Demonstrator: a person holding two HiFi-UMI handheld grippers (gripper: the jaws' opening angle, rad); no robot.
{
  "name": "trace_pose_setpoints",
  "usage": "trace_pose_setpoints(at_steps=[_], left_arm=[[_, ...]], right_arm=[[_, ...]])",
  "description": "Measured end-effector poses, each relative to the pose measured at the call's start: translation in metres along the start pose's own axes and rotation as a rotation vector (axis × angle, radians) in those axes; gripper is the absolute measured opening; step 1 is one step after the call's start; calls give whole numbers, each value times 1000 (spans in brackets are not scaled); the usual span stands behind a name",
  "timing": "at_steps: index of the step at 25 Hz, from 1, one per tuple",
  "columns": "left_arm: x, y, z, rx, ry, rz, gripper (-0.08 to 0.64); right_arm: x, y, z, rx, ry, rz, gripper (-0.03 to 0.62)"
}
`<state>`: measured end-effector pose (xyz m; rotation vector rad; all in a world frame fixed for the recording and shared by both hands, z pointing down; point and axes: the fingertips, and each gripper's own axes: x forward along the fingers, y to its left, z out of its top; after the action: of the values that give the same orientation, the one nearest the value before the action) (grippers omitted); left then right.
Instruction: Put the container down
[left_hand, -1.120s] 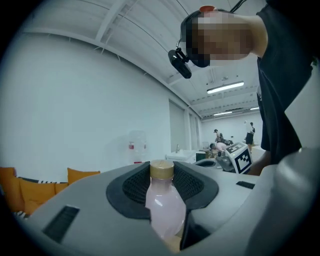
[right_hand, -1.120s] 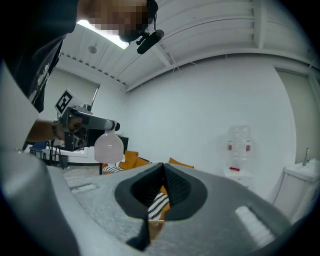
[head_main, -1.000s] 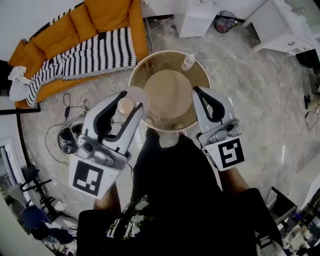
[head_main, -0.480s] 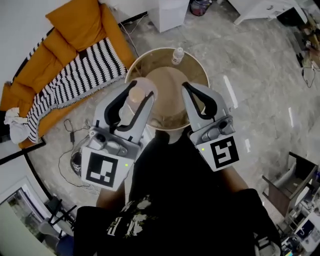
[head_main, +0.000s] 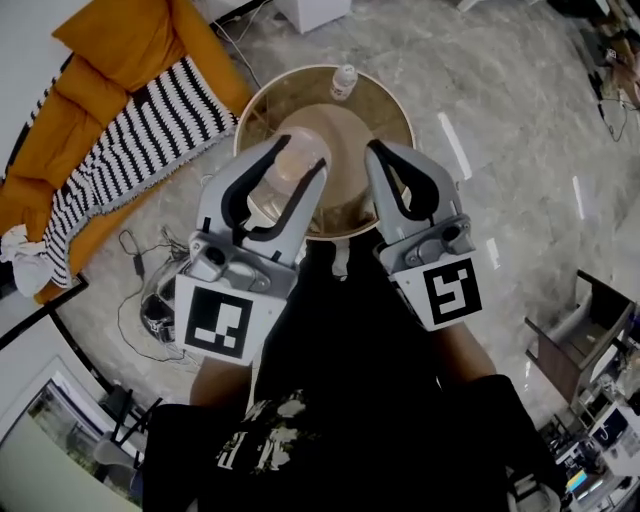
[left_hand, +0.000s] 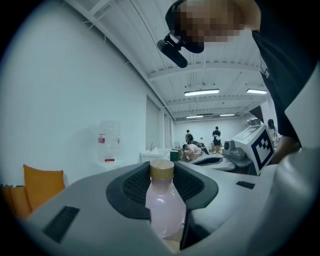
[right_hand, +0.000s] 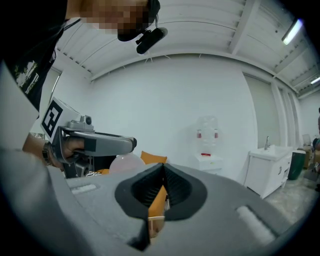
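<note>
While your left gripper (head_main: 296, 160) clamps the pink bottle (left_hand: 162, 205) over the round table (head_main: 395, 105), poised for the set-down, your right gripper (head_main: 380, 155) hangs just beside, jaws pressed together on nothing.

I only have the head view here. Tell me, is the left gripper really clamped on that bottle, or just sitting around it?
Observer: Clamped. In the left gripper view, the left gripper has both fingers pressed against the sides of the pale pink bottle.
Operator: And the right one, is anything in it?
Observer: Nothing. The right gripper view shows the right gripper with its fingers meeting and nothing between them.
Operator: What's along the wall, out of my frame?
Observer: A water dispenser stands against the white wall.
</note>
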<state>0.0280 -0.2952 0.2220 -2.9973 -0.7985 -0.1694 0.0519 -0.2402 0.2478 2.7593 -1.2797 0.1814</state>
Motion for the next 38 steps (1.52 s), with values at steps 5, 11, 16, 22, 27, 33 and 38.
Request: trace_pose_setpoints(at_steps=[5,11,16,22,27,33,38], left_arm=[[21,19,-31,-23,22,61,150],[54,34,-73,-40,82,106,150],[70,30,-124,-63,127,137,150],[78,25,-176,-84,187,151,150],[82,23,-227,-80,250,143,150],[91,7,-286,-114,301,124,150],[104,-2,-321,-153,320,118,150]], right_arm=[[30,-18,-23,18,18,26,-5],[57,-41,-55,19,49,73,-5],[58,-52,-112,35,118,115,-5],[56,-53,-168,55,177,140,-5],[56,-49,-221,71,241,156,-5],[55,-45,-282,89,292,176,-5],[55,-45,-326,110,333,175,-5]])
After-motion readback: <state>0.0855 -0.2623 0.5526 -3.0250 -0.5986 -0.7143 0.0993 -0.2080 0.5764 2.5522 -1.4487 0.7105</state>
